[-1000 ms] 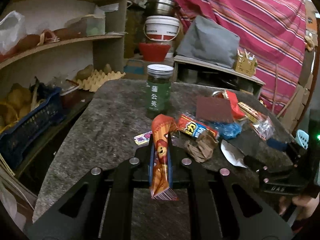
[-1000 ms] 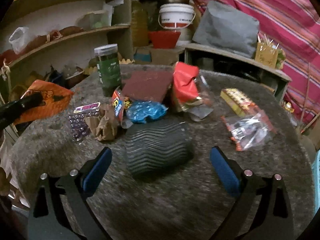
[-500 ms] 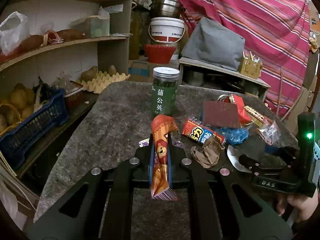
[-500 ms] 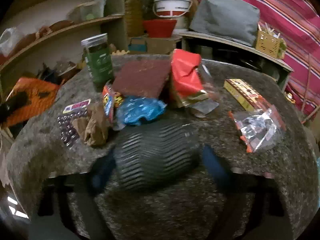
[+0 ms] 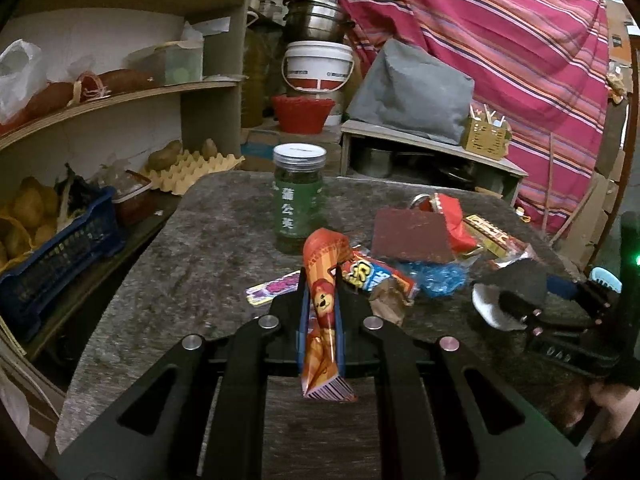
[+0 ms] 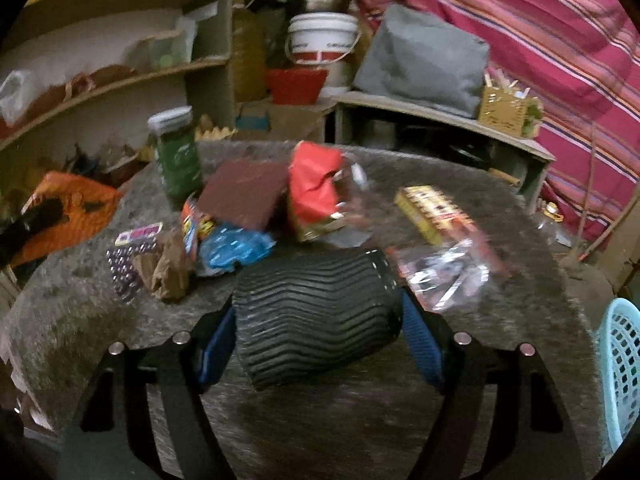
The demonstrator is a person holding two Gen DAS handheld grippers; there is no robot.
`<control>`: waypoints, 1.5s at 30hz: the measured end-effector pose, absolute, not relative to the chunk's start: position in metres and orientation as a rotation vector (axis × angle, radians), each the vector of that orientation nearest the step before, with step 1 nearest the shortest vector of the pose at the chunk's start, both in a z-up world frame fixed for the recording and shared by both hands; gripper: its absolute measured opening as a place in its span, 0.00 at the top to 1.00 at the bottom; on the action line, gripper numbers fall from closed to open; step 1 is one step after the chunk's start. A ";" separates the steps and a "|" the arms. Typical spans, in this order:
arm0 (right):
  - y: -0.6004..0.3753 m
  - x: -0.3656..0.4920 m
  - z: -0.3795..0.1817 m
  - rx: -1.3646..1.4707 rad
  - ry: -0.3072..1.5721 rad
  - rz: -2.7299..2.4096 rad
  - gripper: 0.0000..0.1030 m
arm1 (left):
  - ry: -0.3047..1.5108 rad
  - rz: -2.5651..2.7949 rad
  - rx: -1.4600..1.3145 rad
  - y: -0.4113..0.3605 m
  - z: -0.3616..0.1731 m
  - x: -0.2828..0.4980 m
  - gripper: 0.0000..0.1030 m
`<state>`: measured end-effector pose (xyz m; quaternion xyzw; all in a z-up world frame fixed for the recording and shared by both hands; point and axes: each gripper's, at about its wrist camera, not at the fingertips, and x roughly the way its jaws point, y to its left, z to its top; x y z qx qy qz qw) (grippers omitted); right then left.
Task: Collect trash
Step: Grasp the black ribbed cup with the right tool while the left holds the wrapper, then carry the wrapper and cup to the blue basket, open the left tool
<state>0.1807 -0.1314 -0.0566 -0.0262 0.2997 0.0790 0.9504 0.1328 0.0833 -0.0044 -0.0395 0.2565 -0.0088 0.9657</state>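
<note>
— Both loaded? The left gripper [image 5: 320,320] pinches the orange lion wrapper [image 5: 322,304]; the right gripper [image 6: 316,332] clamps the black ribbed cup [image 6: 312,316] above the table [image 6: 80,320].

— Yes, mid-collection. Next, carry both to the blue basket [image 6: 620,376] at three o'clock and release them there.

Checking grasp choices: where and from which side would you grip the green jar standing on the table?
Take the green jar across its straight label-covered body, below the lid, coming level from the near open side. It stands upright, and wrappers crowd its right.
</note>
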 end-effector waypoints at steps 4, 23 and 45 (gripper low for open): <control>-0.150 0.174 -0.049 -0.024 0.587 0.146 0.28 | 0.513 -0.032 -0.084 0.073 -0.002 0.133 0.92; -0.262 0.134 -0.015 0.055 0.491 0.053 0.28 | 0.448 -0.112 0.021 -0.014 0.023 0.135 0.92; -0.496 0.085 -0.012 0.145 0.507 -0.376 0.28 | 0.464 -0.558 0.086 -0.266 0.027 0.138 0.92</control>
